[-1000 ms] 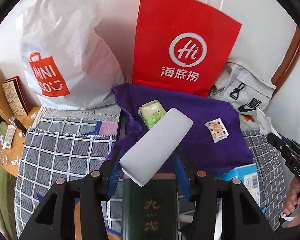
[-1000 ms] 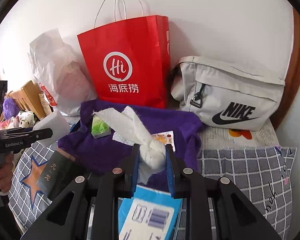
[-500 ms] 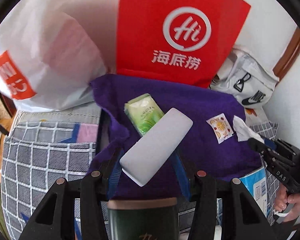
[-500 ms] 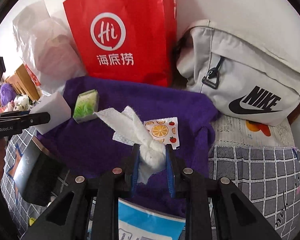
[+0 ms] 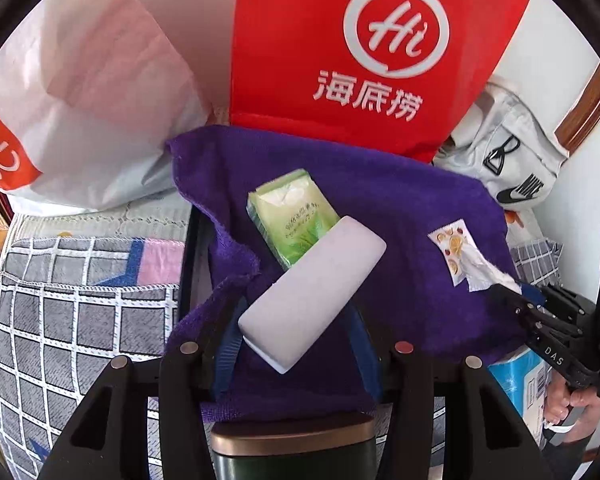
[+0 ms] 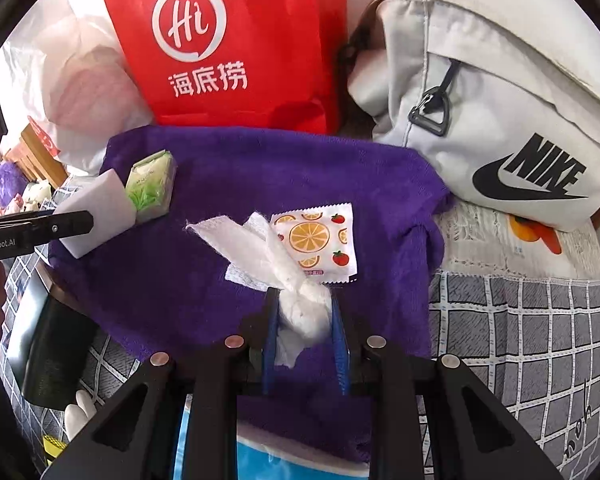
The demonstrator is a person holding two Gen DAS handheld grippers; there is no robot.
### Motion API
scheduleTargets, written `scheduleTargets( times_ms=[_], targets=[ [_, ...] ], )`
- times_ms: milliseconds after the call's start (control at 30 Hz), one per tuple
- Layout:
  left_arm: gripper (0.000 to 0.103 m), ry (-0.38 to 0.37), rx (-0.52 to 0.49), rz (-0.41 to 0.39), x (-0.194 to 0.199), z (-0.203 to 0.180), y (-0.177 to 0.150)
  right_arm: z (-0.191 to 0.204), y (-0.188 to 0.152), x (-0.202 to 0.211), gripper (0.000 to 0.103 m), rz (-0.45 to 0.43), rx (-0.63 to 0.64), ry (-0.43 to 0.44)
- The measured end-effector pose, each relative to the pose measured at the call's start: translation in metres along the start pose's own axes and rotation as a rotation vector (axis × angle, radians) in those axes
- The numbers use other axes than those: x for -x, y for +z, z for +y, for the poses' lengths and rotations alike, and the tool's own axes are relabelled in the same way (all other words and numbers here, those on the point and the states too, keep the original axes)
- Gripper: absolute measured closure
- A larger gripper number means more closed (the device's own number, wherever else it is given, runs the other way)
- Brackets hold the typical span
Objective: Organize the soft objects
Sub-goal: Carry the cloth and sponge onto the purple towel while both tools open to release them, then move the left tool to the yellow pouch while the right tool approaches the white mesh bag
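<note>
A purple towel lies spread in front of the bags. On it lie a green tissue pack and a fruit-print wet-wipe sachet. My left gripper is shut on a white sponge block and holds it over the towel, just short of the tissue pack. My right gripper is shut on a crumpled white tissue, held over the towel beside the sachet; the tissue's tip shows in the left wrist view.
A red paper bag and a white plastic bag stand behind the towel. A grey Nike pouch lies at the right. A dark green box, a blue carton and checked bedding lie nearer.
Both grippers have moved forward over the purple towel, still holding the sponge and the tissue. The sponge now reaches the tissue pack and the tissue hangs by the sachet.
</note>
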State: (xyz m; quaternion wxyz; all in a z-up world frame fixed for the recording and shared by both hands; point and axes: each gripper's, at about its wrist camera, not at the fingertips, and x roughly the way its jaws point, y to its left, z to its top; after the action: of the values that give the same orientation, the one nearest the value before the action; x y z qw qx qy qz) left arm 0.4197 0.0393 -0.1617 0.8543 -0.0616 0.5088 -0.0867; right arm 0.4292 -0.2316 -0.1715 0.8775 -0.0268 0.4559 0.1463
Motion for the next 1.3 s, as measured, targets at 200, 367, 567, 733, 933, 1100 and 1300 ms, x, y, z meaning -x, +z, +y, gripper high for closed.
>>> scheduleTargets(
  times_ms=[200, 367, 567, 733, 933, 1100, 1300],
  targets=[
    [0.038, -0.012, 0.001, 0.03, -0.006, -0.001, 0.0, 0.0, 0.001, -0.001, 0.048, -0.007, -0.001, 0.026],
    [0.031, 0.025, 0.003, 0.035, -0.005, 0.002, -0.001, 0.0, 0.003, 0.012, 0.031, -0.064, 0.002, 0.021],
    [0.03, 0.051, 0.021, 0.041, 0.007, 0.007, -0.007, 0.009, 0.003, 0.033, 0.031, -0.115, 0.0, 0.01],
    [0.03, 0.058, 0.038, 0.014, 0.033, 0.009, -0.02, 0.018, -0.015, 0.063, 0.031, -0.154, 0.001, 0.001],
    [0.03, 0.054, 0.039, -0.038, 0.072, 0.005, -0.039, 0.039, -0.053, 0.098, 0.031, -0.157, -0.008, 0.029],
    [0.03, 0.039, 0.047, -0.071, 0.1, 0.001, -0.063, 0.066, -0.089, 0.118, 0.031, -0.15, 0.0, 0.067],
    [0.03, 0.031, 0.057, -0.098, 0.127, 0.002, -0.097, 0.093, -0.136, 0.137, 0.031, -0.122, 0.031, 0.107]
  ],
)
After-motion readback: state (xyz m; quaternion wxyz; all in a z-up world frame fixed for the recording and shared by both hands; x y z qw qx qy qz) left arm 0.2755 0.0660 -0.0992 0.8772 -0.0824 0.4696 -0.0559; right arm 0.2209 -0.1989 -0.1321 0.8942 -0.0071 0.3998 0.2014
